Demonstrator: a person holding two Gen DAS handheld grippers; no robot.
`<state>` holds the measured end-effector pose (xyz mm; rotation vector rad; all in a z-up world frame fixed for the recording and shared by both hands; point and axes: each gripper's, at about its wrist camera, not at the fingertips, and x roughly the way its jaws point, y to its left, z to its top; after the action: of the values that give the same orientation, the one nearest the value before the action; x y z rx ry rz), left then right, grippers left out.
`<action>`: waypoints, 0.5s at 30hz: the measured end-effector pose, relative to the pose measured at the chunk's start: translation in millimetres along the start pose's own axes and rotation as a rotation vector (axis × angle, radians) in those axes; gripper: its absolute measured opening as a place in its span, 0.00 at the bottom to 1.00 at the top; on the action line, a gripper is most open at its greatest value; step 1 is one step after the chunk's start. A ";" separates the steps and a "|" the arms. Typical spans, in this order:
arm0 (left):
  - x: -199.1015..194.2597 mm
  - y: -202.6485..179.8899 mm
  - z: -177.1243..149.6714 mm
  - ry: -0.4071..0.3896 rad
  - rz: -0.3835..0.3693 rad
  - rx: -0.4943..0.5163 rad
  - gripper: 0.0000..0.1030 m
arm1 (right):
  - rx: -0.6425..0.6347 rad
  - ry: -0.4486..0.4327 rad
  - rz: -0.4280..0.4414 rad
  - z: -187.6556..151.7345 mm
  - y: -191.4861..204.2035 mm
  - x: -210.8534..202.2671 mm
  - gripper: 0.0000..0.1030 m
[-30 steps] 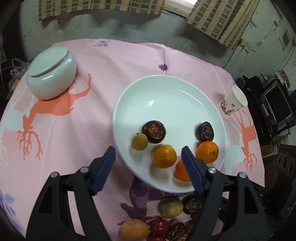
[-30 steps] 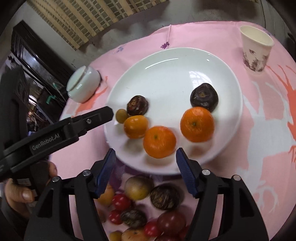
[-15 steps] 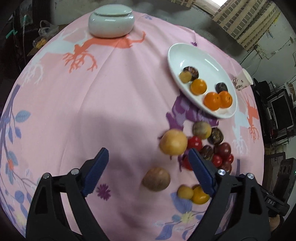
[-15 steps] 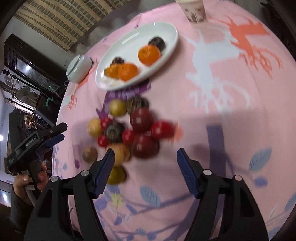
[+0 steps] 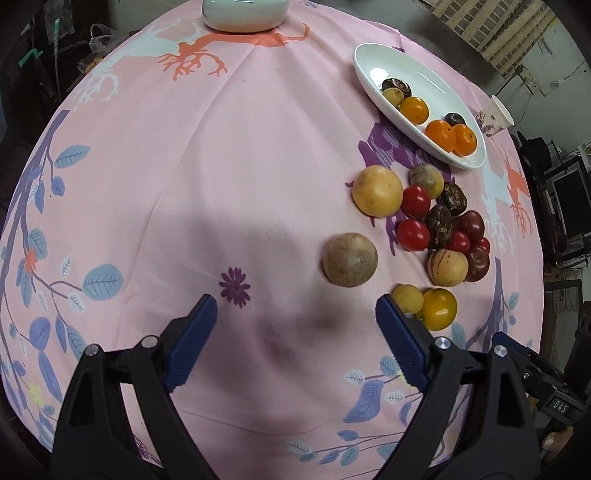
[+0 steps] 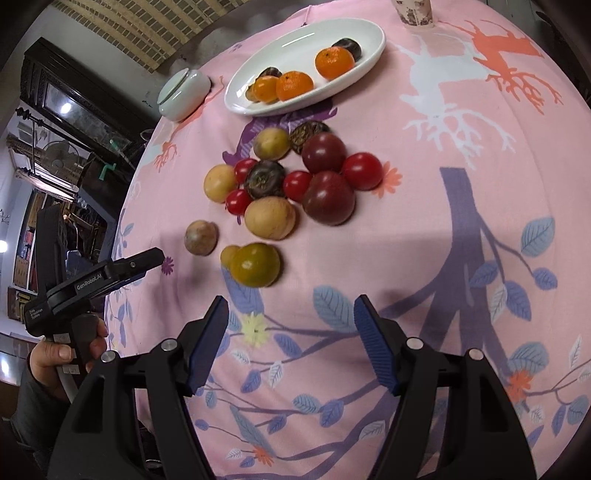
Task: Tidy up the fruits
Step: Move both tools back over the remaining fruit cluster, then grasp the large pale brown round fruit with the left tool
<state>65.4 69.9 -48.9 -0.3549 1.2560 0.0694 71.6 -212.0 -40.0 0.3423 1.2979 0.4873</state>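
A white oval plate point(image 5: 373, 64) point(image 6: 369, 55) at the far side of the pink cloth holds three oranges point(image 6: 334, 62), dark fruits and a small yellow one. A pile of loose fruit point(image 5: 436, 221) point(image 6: 295, 181) lies on the cloth nearer to me: red tomatoes, dark purple ones, brownish-yellow round fruits and a yellow tomato point(image 5: 439, 308) point(image 6: 255, 264). My left gripper point(image 5: 295, 325) is open and empty, near the cloth's front edge, just left of the pile. My right gripper point(image 6: 291, 321) is open and empty, in front of the yellow tomato. The left gripper also shows in the right wrist view point(image 6: 110, 275).
A white lidded jar point(image 5: 243, 14) point(image 6: 183, 94) stands at the far left of the table. A paper cup point(image 5: 496, 114) point(image 6: 412, 11) stands beyond the plate on the right. Dark furniture and equipment surround the round table.
Both grippers have pulled back from over the plate toward the table's near edge, staying open and empty. The whole pile of loose fruit has come into view.
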 end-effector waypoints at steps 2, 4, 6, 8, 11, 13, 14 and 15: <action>2.0 -2.6 -3.6 0.009 0.009 0.013 0.87 | 0.008 0.014 0.004 -6.1 -0.7 2.4 0.69; 2.5 -4.8 -5.4 0.011 0.012 0.028 0.87 | 0.006 0.017 -0.001 -11.8 -0.1 2.0 0.69; 1.3 -6.9 -4.8 0.001 0.015 0.040 0.87 | -0.001 0.020 -0.009 -16.0 1.1 0.1 0.69; 0.4 -9.8 -3.0 -0.007 0.014 0.047 0.87 | -0.007 0.020 -0.024 -18.0 2.1 -1.7 0.69; 1.0 -15.7 0.3 -0.020 0.000 0.060 0.87 | -0.030 0.019 -0.043 -21.3 3.0 -5.0 0.69; 2.6 -20.2 1.7 -0.037 0.002 0.077 0.87 | -0.042 0.021 -0.049 -23.1 3.1 -6.7 0.69; 3.5 -22.5 2.1 -0.051 0.007 0.090 0.86 | -0.043 0.022 -0.046 -23.8 2.5 -7.5 0.69; 5.1 -25.6 2.8 -0.065 0.016 0.108 0.86 | -0.040 0.024 -0.041 -24.1 1.9 -7.9 0.69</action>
<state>75.8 45.9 -47.2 -0.2481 1.1931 0.0263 46.4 -215.2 -38.4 0.2769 1.3140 0.4834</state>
